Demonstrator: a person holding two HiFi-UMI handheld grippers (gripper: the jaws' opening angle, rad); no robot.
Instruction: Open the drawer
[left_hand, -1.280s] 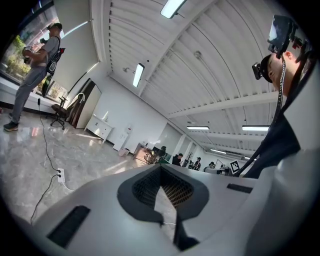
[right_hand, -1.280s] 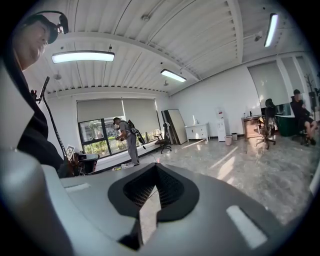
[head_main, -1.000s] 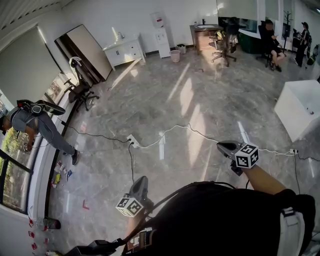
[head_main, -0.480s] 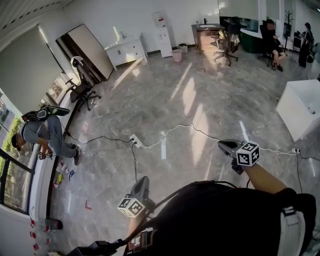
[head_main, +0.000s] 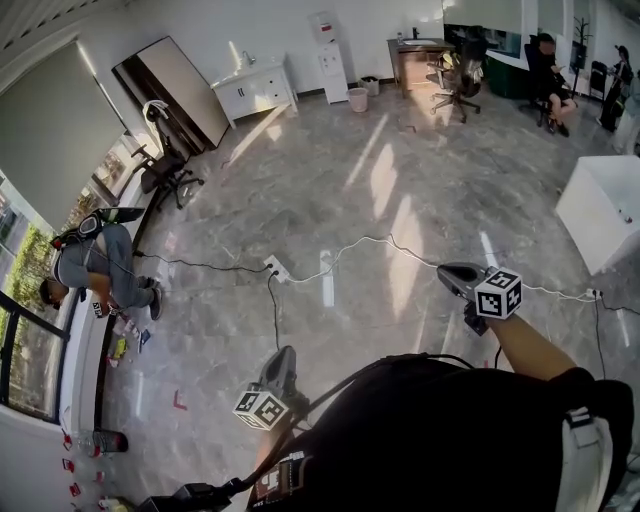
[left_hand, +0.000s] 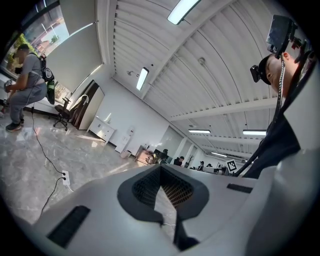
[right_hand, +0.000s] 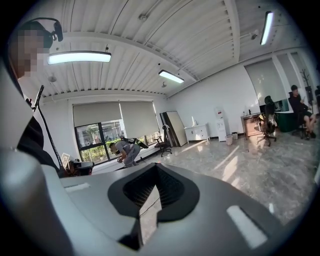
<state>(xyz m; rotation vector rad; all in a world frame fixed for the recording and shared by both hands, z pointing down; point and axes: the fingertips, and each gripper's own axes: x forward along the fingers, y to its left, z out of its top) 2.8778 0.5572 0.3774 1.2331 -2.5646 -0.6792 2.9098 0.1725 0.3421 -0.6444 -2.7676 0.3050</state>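
Well, I am carrying my left gripper (head_main: 284, 356) and right gripper (head_main: 452, 274) clenched on nothing, over the floor (head_main: 380, 200), well apart from the white cabinet (head_main: 243, 104); its drawer (head_main: 264, 94), likely my target, is sitting shut, everything left.

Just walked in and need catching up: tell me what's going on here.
A person holds the left gripper and the right gripper out over a marble floor in an open office. Both grippers have their jaws together and hold nothing. The white cabinet with drawers stands far off across the room, so no drawer is touched yet. Another person crouches by the window.
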